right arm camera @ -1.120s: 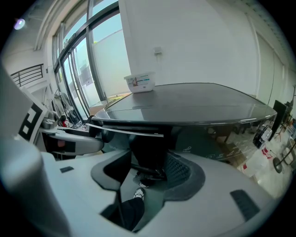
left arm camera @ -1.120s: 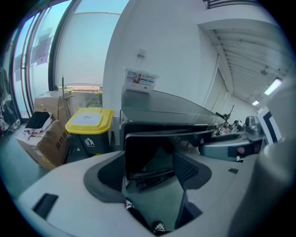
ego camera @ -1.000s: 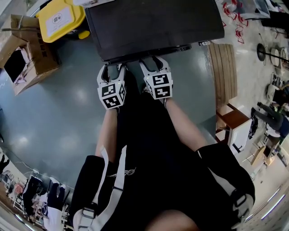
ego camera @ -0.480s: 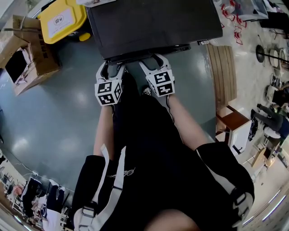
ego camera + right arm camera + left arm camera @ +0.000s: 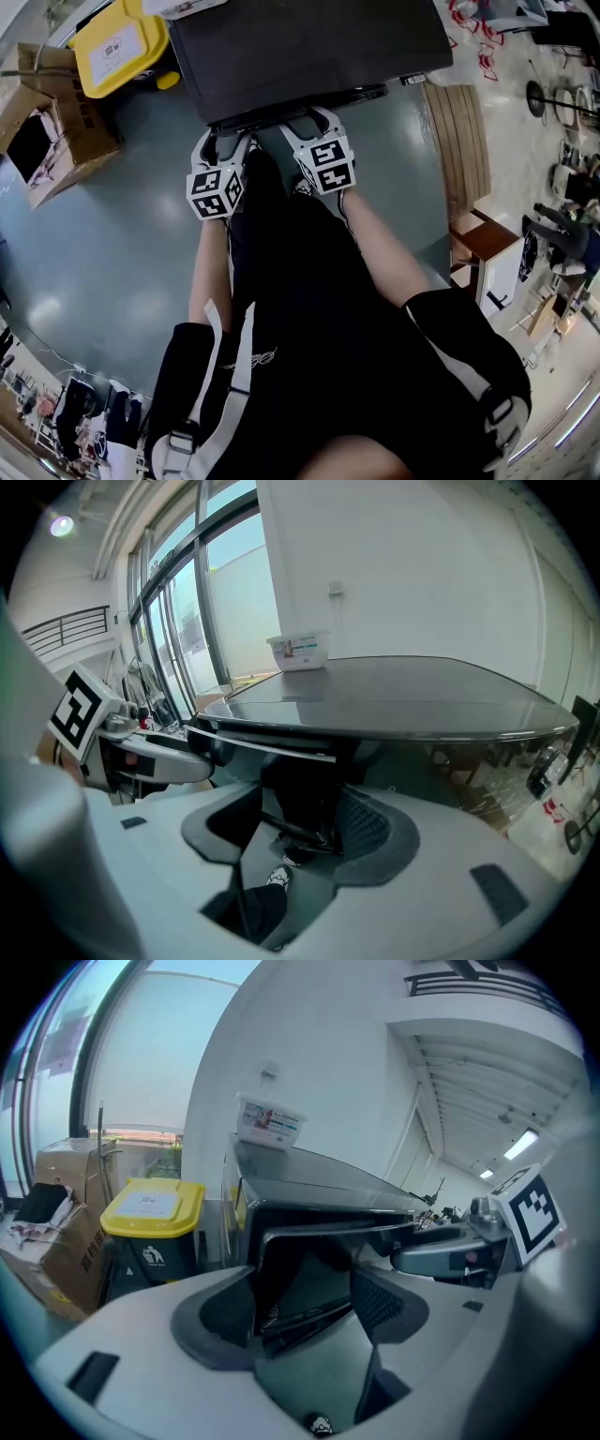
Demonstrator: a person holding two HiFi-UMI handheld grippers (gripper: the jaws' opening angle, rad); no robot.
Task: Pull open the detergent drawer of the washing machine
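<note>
Drawer (image 5: 300, 108) is the dark strip along the washer's (image 5: 309, 47) top front edge. It runs side to side across the front and faces the person, right up against their legs. Both grippers are parked on that edge, so it's pretty crowded there.

The left gripper (image 5: 223, 141) has its jaws spread wide. The drawer's dark front shows in the gap and nothing is pinched. The right gripper (image 5: 309, 122) is just beside it, also pointing down at the front. Its jaws have just been closing a bit, with a dark part of the front between them. Honestly can't tell if the pads actually press on it.

A small white tub (image 5: 300, 652) sits on top of the washer near the back, lid on, so no idea what's inside. Left of the washer is a bin (image 5: 117, 42) with its yellow lid shut. Further left there's an open cardboard box (image 5: 52, 131) with something dark in it. On the right there's a wooden slatted bench (image 5: 459, 150), all on a grey floor (image 5: 122, 253).
</note>
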